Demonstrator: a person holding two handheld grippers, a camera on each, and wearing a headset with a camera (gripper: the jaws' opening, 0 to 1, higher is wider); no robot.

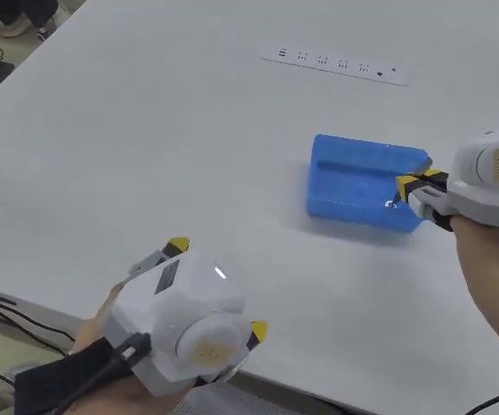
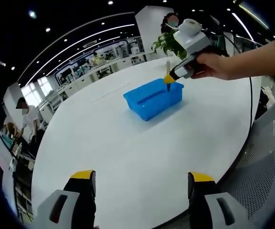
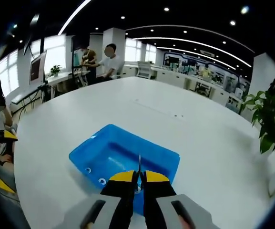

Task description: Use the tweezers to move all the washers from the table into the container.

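Our right gripper (image 3: 137, 178) is clamped on the tweezers (image 3: 139, 164) above the blue container (image 3: 118, 147). Two washers (image 3: 102, 181) lie inside at the tweezers' 9 o'clock. Our left gripper (image 2: 139, 180) has its jaws apart and empty over the table (image 2: 127, 138).

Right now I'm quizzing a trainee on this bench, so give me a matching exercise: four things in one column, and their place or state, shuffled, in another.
1 left gripper
2 right gripper
3 washers
4 power strip

A at the far side of the table
B shut on the tweezers, over the container
C open, by the table's near edge
D lying inside the container

Pairs: 1-C, 2-B, 3-D, 4-A.
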